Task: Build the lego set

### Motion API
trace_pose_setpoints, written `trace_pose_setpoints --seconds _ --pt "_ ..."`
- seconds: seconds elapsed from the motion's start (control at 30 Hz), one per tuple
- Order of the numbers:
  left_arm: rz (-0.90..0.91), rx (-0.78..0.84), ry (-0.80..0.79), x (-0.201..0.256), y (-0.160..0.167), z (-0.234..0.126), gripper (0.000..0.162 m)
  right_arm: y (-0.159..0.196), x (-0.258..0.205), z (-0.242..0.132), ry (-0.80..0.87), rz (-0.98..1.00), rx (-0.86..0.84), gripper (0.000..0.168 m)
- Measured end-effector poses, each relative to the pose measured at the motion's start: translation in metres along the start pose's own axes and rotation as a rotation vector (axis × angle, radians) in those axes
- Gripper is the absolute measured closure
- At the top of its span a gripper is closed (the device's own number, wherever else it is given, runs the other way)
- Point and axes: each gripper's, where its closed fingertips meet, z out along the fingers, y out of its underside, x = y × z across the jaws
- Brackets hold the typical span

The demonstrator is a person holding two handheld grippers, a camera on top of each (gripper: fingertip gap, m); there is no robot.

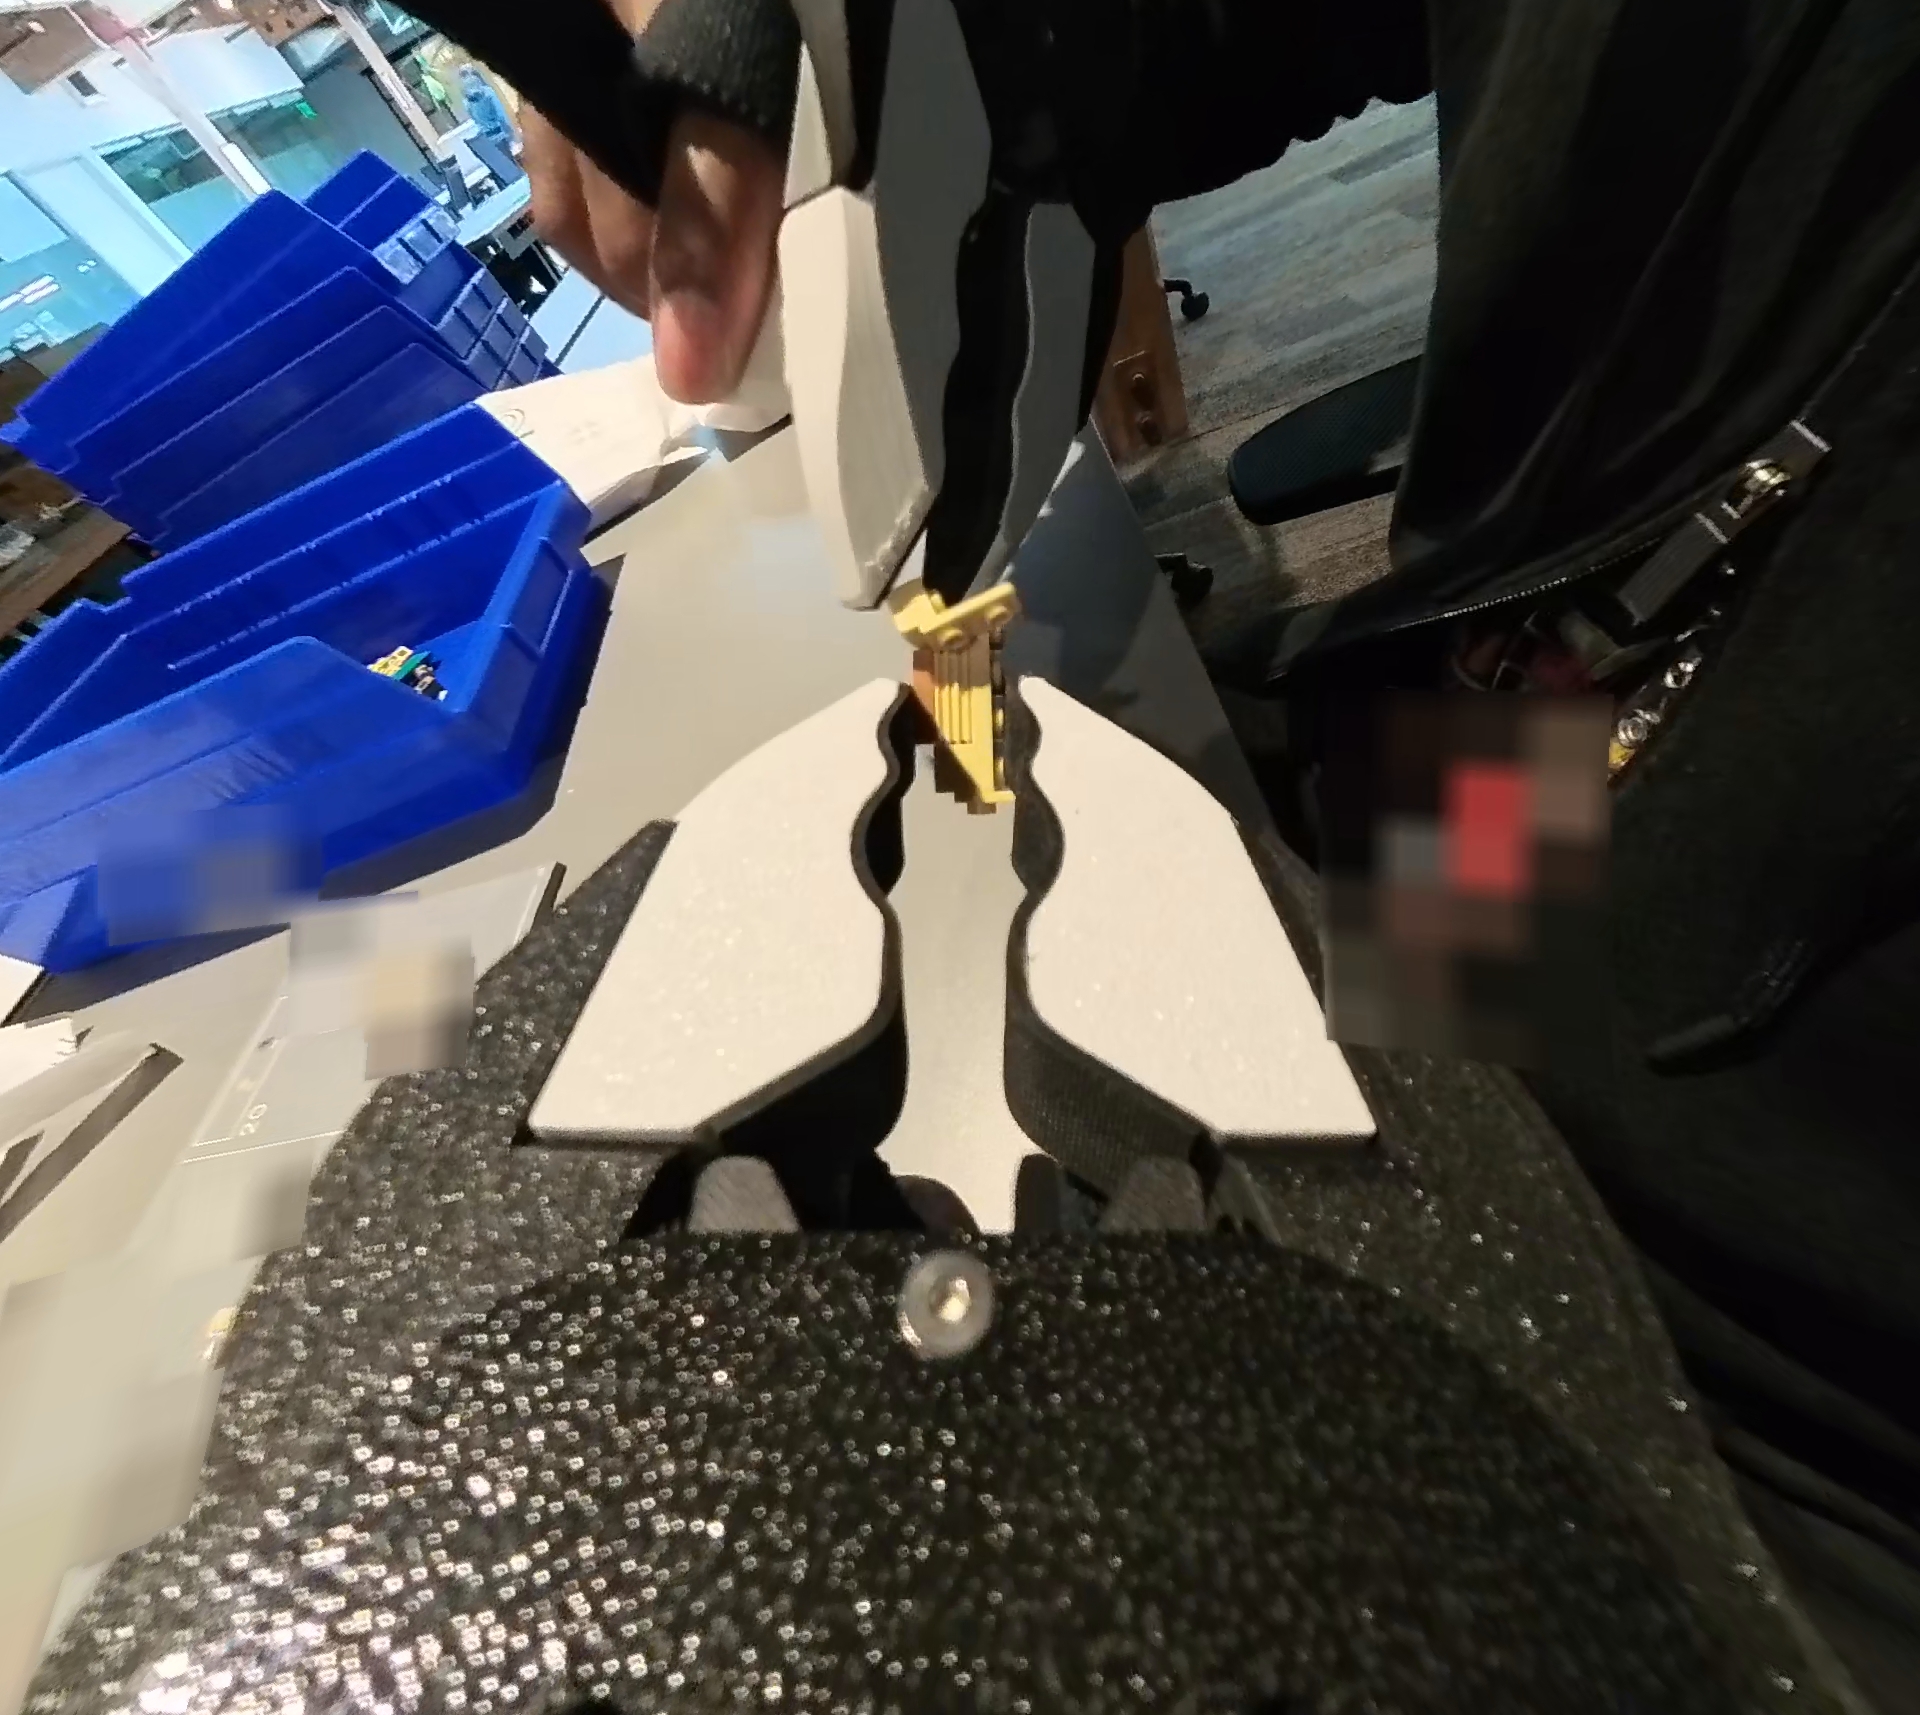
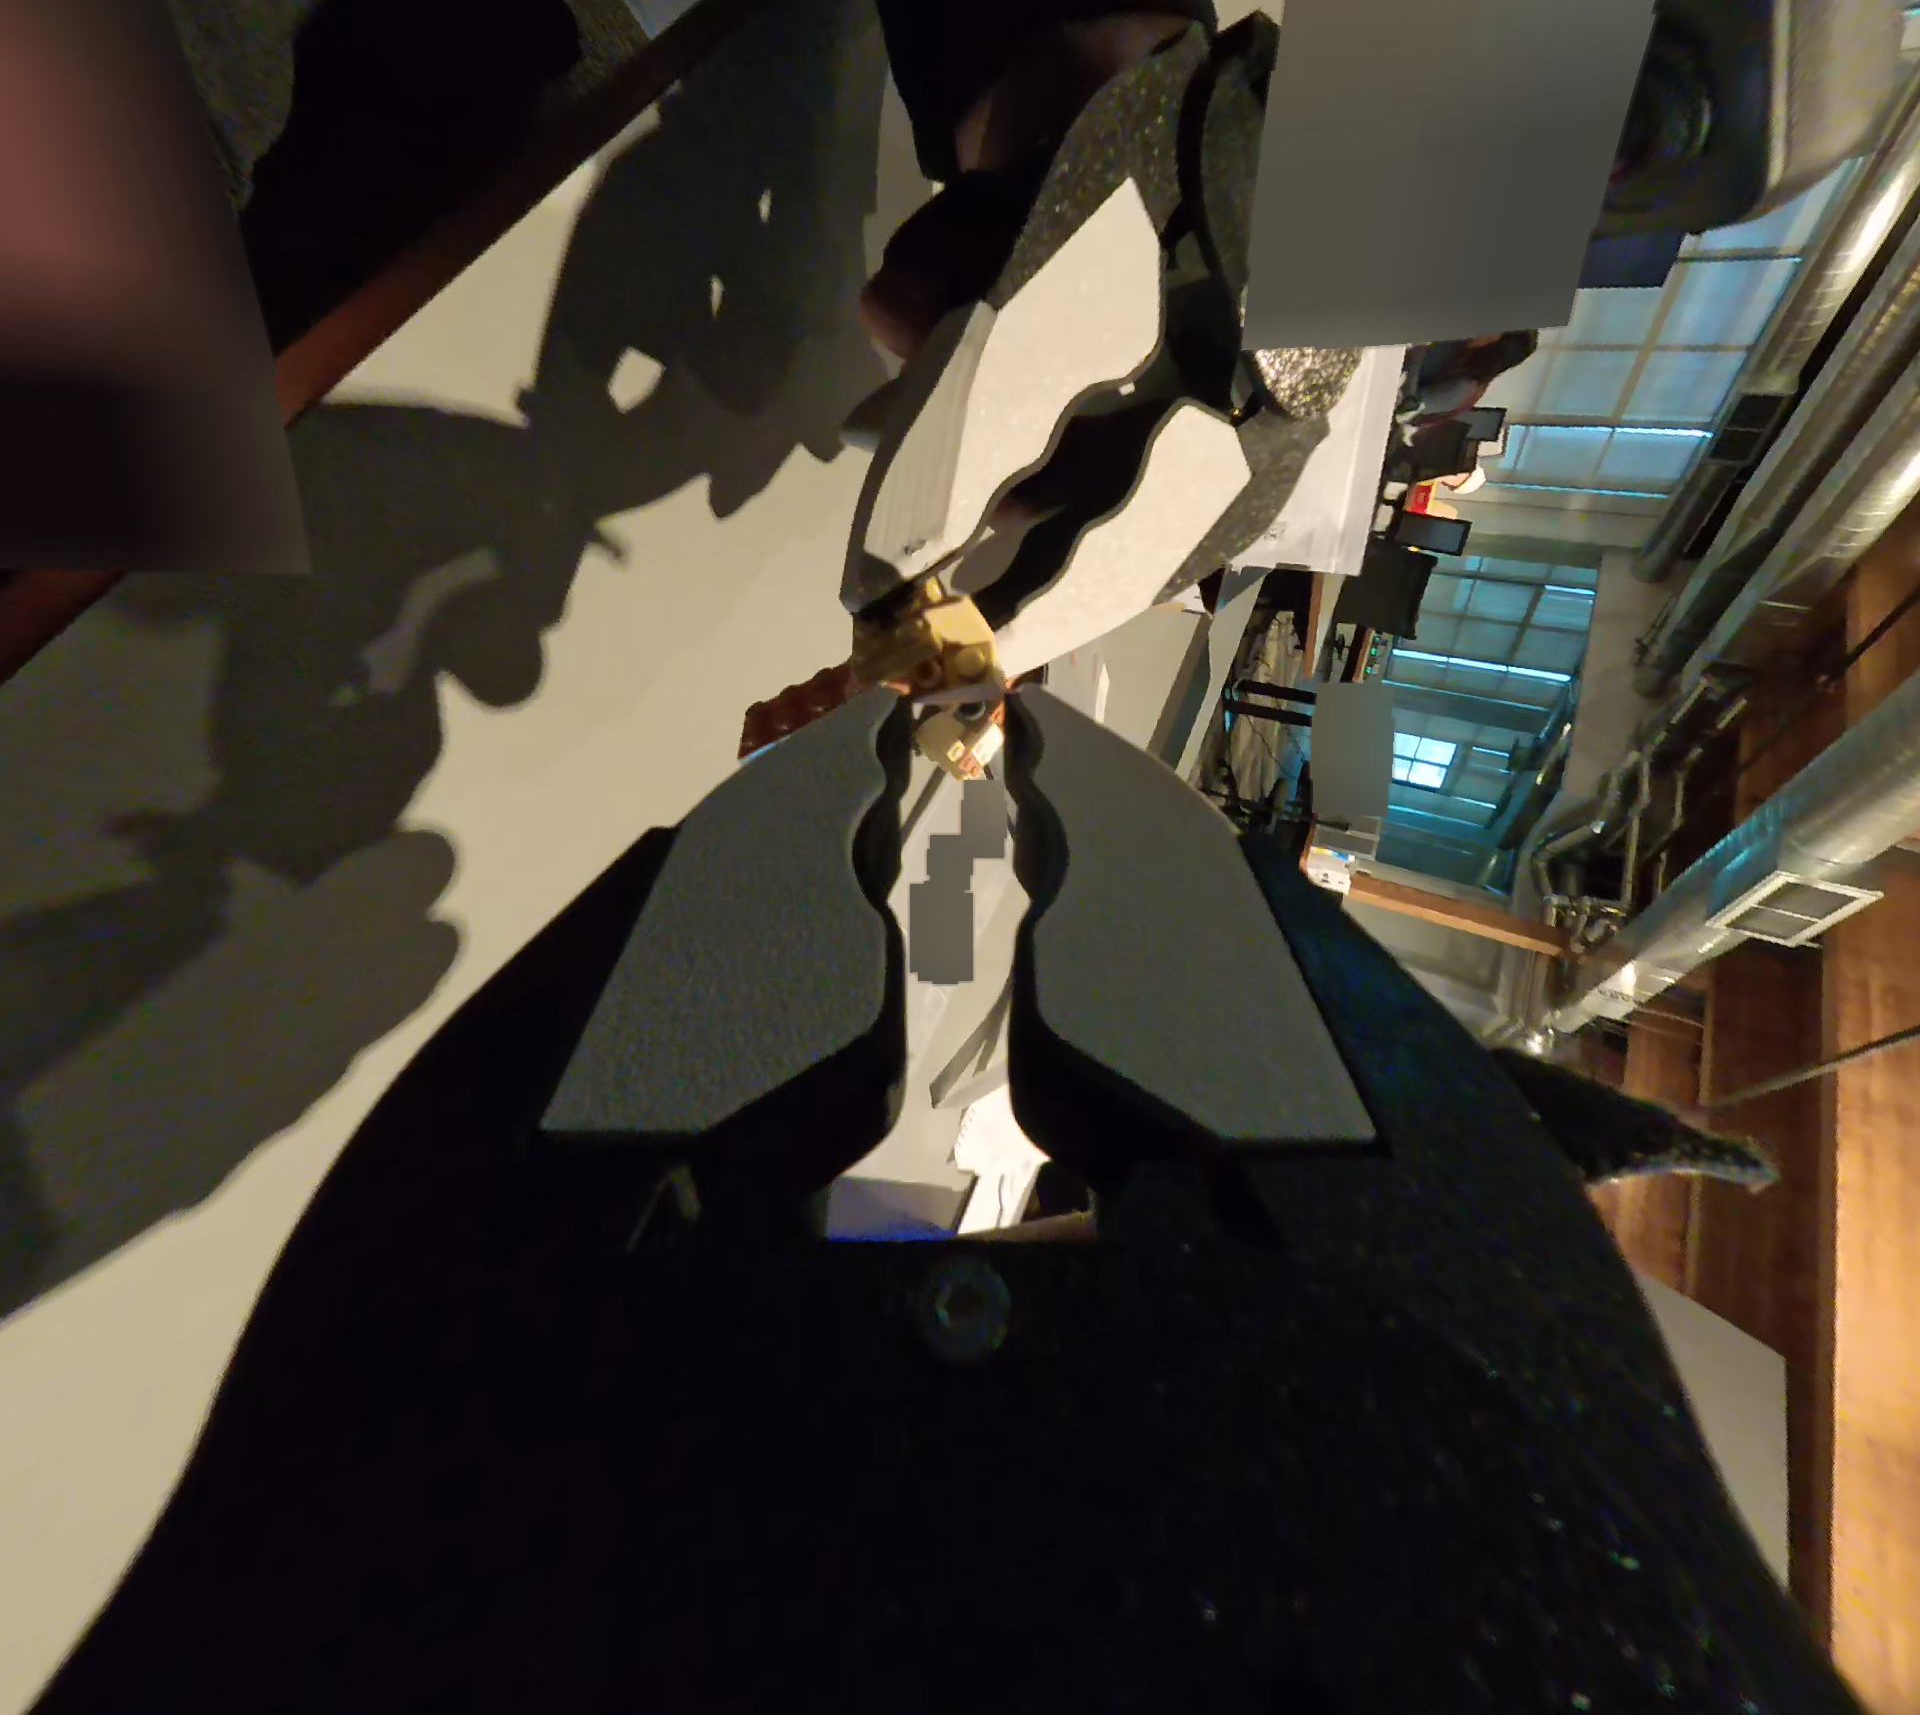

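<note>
Over the white counter [image 1: 727,585], both claws pinch 1 tan lego assembly [image 1: 961,720]: the left claw [image 1: 961,704] grips its lower end, the right claw [image 2: 961,715] its top, so uneven squeeze could snap pieces apart.

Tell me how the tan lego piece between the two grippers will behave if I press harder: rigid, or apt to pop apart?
The tan lego assembly looks like several small stacked parts, so probably stiff but liable to split at a joint. The left gripper and right gripper both pinch it only at their tips, so it may twist or slip.

A flat pale grey table [image 1: 717,585] carries several deep blue plastic storage bins [image 1: 312,626] in a row at its left side. Some white paper sheets [image 1: 94,1135] lie just beside them.
</note>
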Motion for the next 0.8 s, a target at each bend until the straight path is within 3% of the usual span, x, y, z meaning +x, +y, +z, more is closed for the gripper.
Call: trace_pose_setpoints --seconds 0.8 --pt "-0.026 -0.031 -0.032 -0.007 0.005 0.002 0.147 0.012 0.0 0.005 0.053 0.044 -0.08 0.152"
